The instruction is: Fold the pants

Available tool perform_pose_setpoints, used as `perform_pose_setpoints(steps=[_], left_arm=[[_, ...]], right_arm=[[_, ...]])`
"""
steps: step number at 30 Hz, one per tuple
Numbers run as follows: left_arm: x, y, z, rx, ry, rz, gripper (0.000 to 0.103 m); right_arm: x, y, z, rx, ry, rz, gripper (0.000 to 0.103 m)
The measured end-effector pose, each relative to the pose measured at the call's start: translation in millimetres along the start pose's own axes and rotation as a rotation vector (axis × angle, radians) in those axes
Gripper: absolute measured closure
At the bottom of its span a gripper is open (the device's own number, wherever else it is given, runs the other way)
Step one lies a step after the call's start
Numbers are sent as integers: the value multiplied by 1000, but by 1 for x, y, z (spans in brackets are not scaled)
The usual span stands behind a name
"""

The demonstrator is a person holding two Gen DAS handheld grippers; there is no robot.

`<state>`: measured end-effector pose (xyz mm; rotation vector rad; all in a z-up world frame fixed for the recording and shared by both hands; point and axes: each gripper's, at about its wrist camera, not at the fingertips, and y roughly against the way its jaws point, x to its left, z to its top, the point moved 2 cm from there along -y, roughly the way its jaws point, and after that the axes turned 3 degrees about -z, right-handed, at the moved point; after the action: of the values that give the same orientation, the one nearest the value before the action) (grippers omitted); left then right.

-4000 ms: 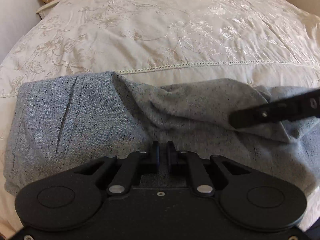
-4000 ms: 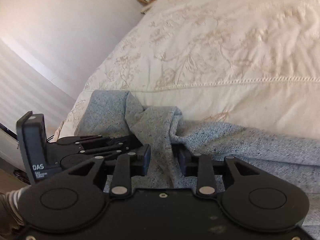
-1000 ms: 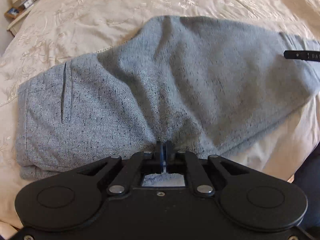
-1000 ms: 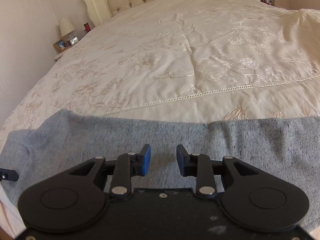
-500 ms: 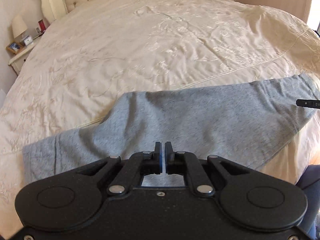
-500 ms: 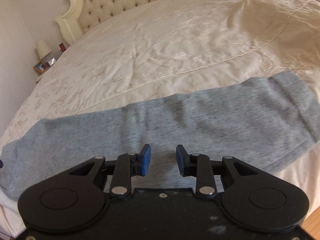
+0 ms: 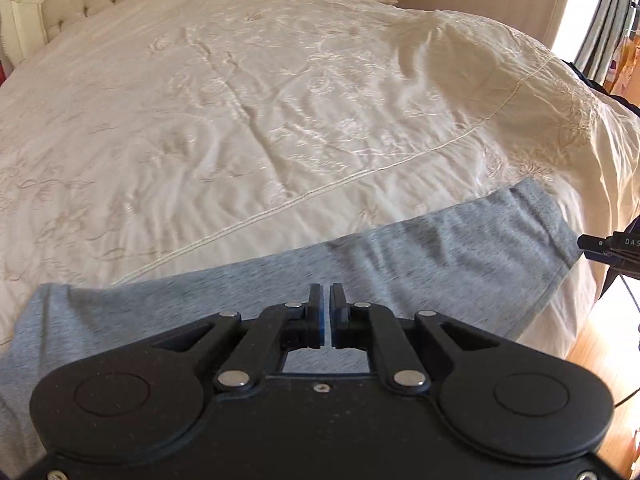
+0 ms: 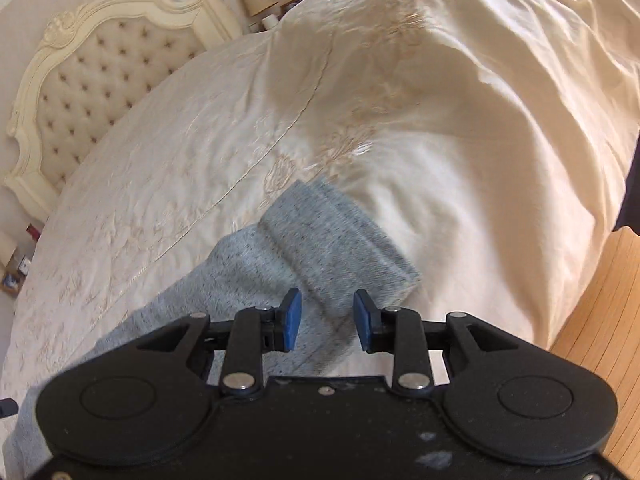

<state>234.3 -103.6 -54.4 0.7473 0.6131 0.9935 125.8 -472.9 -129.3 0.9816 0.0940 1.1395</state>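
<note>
- Left wrist view, nearest: the left gripper [image 7: 325, 316] has its jaws drawn almost together, a thin slit between the blue pads. Whether any cloth is pinched there cannot be told; grey fabric shows through the frame just behind the pads.
- Just beyond it, the grey pants [image 7: 460, 256] lie stretched in a long band across the near edge of the bed, likely laid out straight so the legs can be folded evenly.
- At that view's right edge, the tip of the other tool sits beside the hem end of the pants.
- Right wrist view, nearest: the right gripper [image 8: 327, 318] has its jaws wide apart, holding nothing, poised above the hem end, probably lining up to grasp it.
- Past the pads, the cuff [image 8: 340, 240] lies flat near the bed's corner, close to the drop to the wooden floor [image 8: 596, 320].
- Farther off, the cream embroidered bedspread [image 7: 280, 100] runs to a tufted headboard [image 8: 92, 80].
</note>
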Motion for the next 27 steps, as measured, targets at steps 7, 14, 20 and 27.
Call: perform_pose_setpoints(steps=[7, 14, 20, 27], left_arm=[[-65, -62, 14, 30, -73, -11, 90], [-70, -129, 30, 58, -58, 84, 90], [-58, -154, 43, 58, -20, 147, 90], [-42, -144, 64, 69, 64, 78, 90]], right_arm=[[-43, 9, 10, 38, -108, 46, 69], [-70, -4, -3, 66, -198, 101, 65], [-69, -16, 4, 42, -204, 182, 64], [-61, -37, 21, 43, -121, 257, 63]])
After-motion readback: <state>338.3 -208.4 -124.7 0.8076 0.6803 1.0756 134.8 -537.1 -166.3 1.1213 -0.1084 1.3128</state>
